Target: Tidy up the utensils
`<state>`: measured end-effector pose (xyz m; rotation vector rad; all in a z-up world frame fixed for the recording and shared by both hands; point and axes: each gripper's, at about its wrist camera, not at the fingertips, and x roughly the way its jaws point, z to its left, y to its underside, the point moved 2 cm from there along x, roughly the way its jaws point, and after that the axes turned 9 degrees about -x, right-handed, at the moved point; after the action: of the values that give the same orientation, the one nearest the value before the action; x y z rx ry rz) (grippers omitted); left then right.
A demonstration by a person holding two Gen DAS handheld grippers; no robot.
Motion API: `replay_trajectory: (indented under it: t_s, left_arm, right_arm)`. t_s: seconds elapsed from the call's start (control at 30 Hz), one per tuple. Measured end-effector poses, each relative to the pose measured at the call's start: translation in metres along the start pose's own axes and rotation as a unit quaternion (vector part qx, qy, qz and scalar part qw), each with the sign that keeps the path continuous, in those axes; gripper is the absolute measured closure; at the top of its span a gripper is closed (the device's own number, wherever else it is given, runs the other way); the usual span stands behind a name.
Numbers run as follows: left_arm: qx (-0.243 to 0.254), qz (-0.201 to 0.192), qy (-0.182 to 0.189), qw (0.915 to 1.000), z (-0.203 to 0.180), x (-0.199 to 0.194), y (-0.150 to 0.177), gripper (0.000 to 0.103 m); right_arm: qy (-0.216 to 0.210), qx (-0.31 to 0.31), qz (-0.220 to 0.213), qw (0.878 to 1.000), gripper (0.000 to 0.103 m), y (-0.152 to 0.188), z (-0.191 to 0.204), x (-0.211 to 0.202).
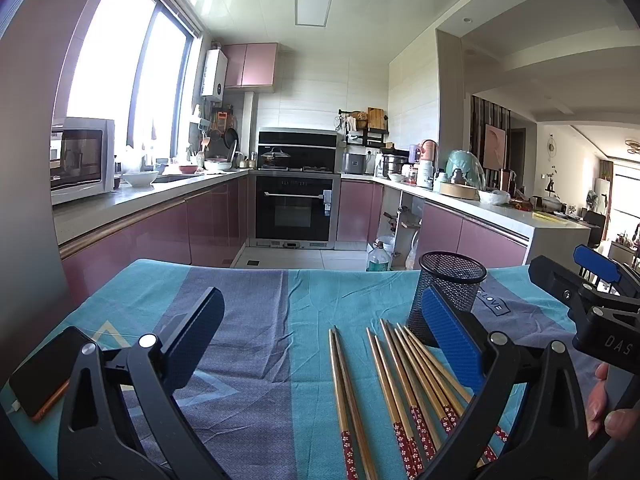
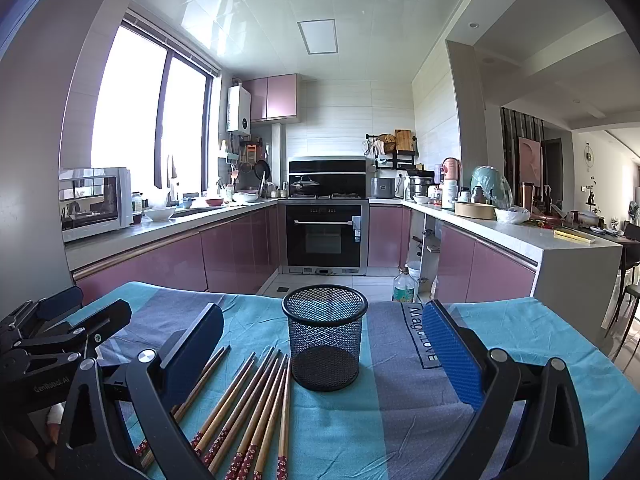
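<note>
Since the chopsticks (image 1: pixel 404 392) lie flat on the cloth-covered counter (image 1: pixel 248 320) with their long axes running roughly away from the person, patterned red ends nearest and bare tips pointing toward the mesh cup (image 2: pixel 325 342), the coming pick turns on closing across a stick rather than along it. In the left wrist view the left tool (image 1: pixel 316 344) hovers wide, holding nothing; the bundle sits between its fingers but toward the right one, and one pair lies a little apart to the left of the fanned group. In the right wrist view the right tool (image 2: pixel 322 350) is likewise spread wide and empty, with the cup upright and centred between its fingers and the sticks low and to the left, some passing beneath the left finger. The left tool looks the nearer to the sticks, the right the nearer to the cup. The cup appears empty, so nothing seems sorted yet. Its tips end just short of the cup's base, near but apparently not touching.
</note>
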<state>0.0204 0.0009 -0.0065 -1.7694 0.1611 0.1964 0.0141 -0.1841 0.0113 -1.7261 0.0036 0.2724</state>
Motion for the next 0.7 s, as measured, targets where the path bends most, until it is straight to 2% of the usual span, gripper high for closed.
replay_trajectory:
  t_s: [0.7]
  left_arm:
    - [-0.001,0.002,0.0,1.0,0.0006,0.0003,-0.0007,0.006]
  right_arm:
    - [0.0,-0.002,-0.001,1.0,0.007,0.0009,0.0005,-0.0004]
